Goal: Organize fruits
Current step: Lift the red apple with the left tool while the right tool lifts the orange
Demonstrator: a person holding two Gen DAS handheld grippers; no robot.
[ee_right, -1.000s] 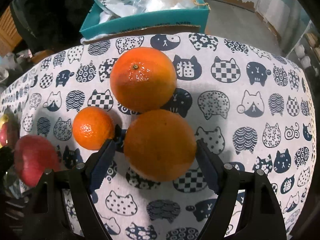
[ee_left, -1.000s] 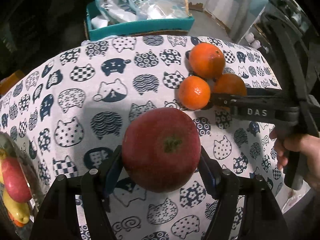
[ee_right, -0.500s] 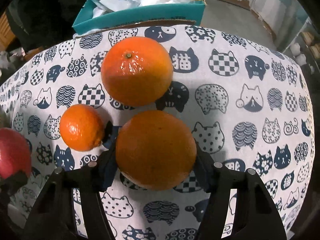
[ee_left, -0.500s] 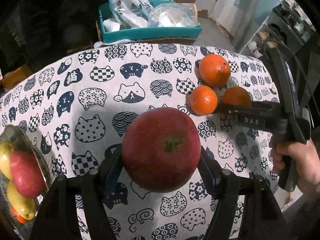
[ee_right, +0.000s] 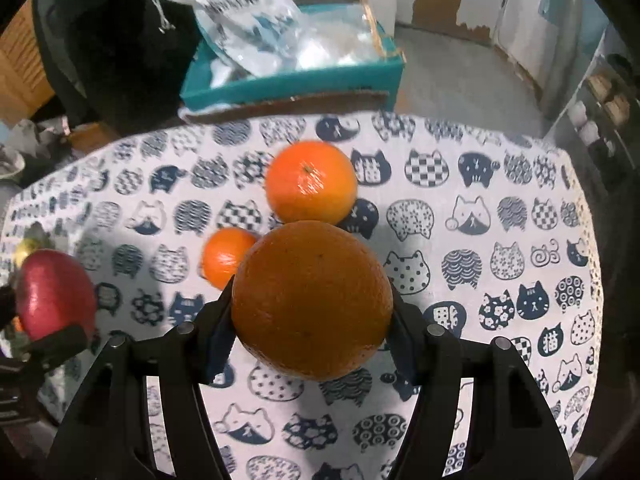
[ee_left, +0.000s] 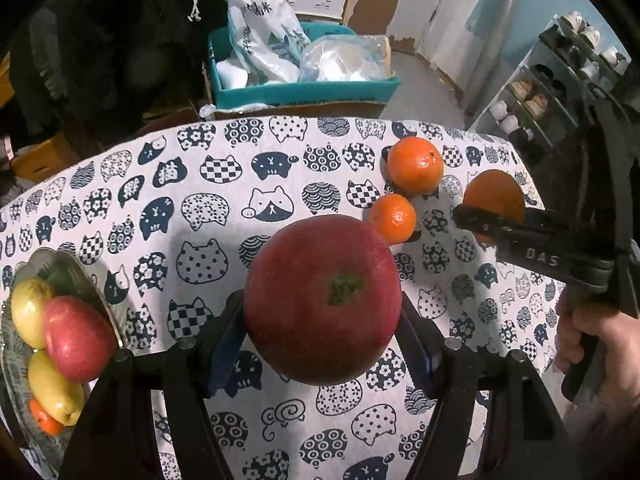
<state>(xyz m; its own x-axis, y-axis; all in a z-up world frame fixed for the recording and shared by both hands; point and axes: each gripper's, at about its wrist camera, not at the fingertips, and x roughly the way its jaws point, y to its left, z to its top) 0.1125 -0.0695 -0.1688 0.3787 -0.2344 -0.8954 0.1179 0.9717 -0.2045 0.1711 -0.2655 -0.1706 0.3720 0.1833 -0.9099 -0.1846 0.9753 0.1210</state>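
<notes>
I am clamping my left gripper [ee_left: 322, 312] on the red apple [ee_left: 322, 300], one pad pressing each flank, the stem dimple facing the camera, and I am holding it clear above the cat-print cloth [ee_left: 224, 216]. The apple looks firm, smooth and fairly heavy, so a hold across its widest part seems safest; the waxy skin could slip if I grip higher. My right gripper [ee_right: 312, 304] is clamping the big orange [ee_right: 312, 300] the same way, across its middle, off the cloth. Its pebbled rind should give better friction, though hard squeezing would bruise it. At the near left, the foil dish [ee_left: 64, 268] is already holding a red apple, yellow fruit and something small and orange, so I judge both fruits are heading there. Farther out, the small mandarin [ee_left: 392, 218] is lying just beside the medium orange [ee_left: 416, 166] on the cloth. Beyond the table, a teal box [ee_left: 304, 94] is holding plastic bags.
</notes>
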